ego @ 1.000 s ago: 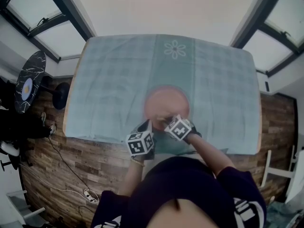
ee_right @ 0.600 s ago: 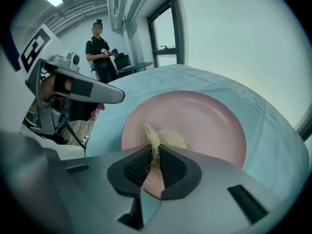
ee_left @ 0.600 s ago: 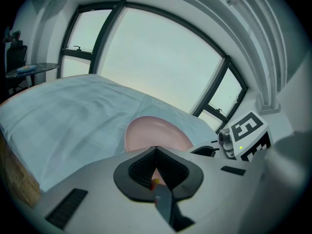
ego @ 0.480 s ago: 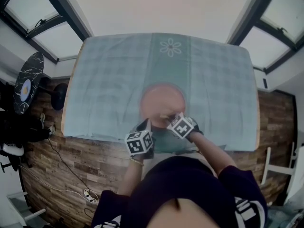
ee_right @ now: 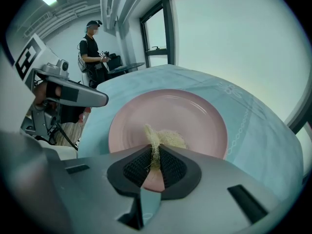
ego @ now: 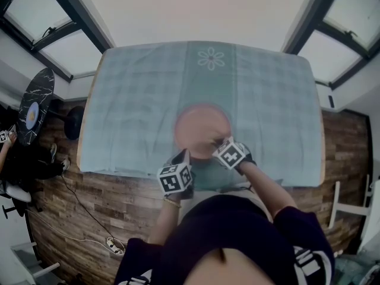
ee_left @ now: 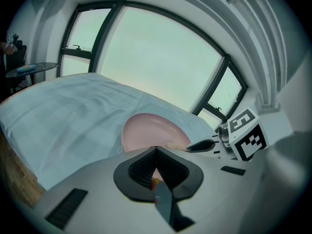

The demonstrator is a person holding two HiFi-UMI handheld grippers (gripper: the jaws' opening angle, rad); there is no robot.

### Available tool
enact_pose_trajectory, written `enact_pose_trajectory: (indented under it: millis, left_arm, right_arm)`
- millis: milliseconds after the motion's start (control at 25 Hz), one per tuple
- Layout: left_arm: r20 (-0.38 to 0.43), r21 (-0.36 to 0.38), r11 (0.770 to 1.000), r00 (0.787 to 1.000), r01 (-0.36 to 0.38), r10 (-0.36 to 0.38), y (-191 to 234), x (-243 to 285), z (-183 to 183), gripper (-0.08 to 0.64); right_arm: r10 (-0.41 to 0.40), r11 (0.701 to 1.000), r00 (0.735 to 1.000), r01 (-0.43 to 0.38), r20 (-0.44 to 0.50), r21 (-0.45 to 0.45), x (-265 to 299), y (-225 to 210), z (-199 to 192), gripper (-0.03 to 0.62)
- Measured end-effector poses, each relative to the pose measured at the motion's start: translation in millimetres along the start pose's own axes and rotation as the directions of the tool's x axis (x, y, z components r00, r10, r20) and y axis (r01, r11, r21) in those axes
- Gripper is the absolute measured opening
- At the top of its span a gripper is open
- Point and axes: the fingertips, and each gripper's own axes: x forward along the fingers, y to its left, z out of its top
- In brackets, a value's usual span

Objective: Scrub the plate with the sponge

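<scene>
Pink plate (ego: pixel 200 123) lies near the front edge of the cloth-covered bench (ego: pixel 130 100) in the head view. Over the last second your right gripper (ego: pixel 217 144) has slid a little toward the plate's right side, while your left gripper (ego: pixel 183 156) has kept its place at the near-left rim. That reads as a scrubbing stroke under way rather than a change of grip.

From the left gripper view, the jaws are closed tip to tip just where the plate's near rim disappears behind them. A sliver of pink shows between the pads, so they seem to be pinching the rim to steady the plate. The other gripper's marker cube sits close at the right.

From the right gripper view, the jaws are clamped on a pale, fibrous sponge (ee_right: pixel 168 139). One tuft stands up between the pads, and the rest is pressed onto the near part of the plate. The stroke has stayed close to you, so I judge the far half is yet to be scrubbed. Hold the rim firmly, or the plate may skid on the cloth.
</scene>
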Motion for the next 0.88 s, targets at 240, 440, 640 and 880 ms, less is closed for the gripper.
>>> enact_pose_trajectory:
  millis: [240,440,640,880]
  left_arm:
    - [-0.006,0.0,1.0,1.0,0.001,-0.001,-0.7,1.5,1.2,0.009]
    - [-0.01,-0.006,1.0,1.0,-0.001,0.001,2.4,3.3,1.4,0.009]
    - [-0.013,-0.014,1.0,1.0,-0.008,0.008,8.3,5.4,5.1,0.009]
    - [-0.018,-0.019,1.0,1.0,-0.014,0.014,14.6,8.7,8.2,0.009]
  right_arm:
    - [-0.031,0.999,0.999,0.031,-0.01,0.017,2.5,-17.2,2.5,0.038]
    - [-0.057,0.998,0.998,0.057,-0.006,0.029,5.1,-31.3,10.1,0.038]
    - [-0.083,0.996,0.997,0.083,-0.005,0.035,9.8,-43.3,21.0,0.038]
    - [-0.093,0.995,0.996,0.093,-0.002,0.026,19.3,-48.9,33.9,0.04]
